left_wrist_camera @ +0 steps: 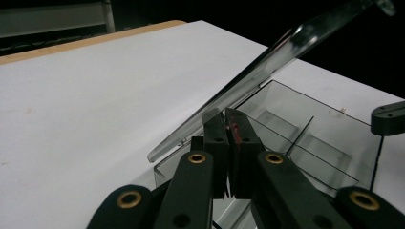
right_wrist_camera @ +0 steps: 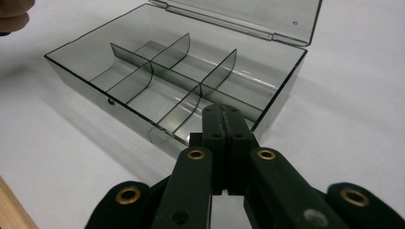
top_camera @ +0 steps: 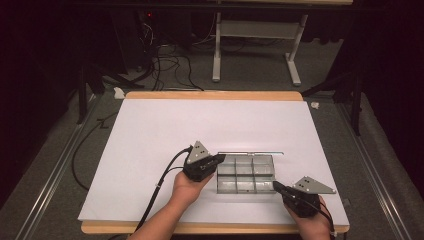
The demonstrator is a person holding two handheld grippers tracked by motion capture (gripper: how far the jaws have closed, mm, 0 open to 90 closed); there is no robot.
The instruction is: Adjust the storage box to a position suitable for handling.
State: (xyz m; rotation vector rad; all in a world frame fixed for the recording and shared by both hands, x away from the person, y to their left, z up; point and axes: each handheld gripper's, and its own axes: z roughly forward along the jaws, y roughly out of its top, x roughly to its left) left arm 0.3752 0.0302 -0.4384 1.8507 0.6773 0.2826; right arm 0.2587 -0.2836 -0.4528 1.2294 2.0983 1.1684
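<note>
Near the front edge of the white table point(top_camera: 150, 130), slightly right of centre, sits a clear divided box point(top_camera: 245, 173) with six compartments, its lid point(left_wrist_camera: 267, 67) raised and tilted back. At the box's nine o'clock, the left gripper point(top_camera: 218, 159) has its jaws pressed together with nothing between them, tips at the box's wall. At five o'clock, the right gripper point(top_camera: 276, 185) is likewise closed and empty, just beside the near corner.
</note>
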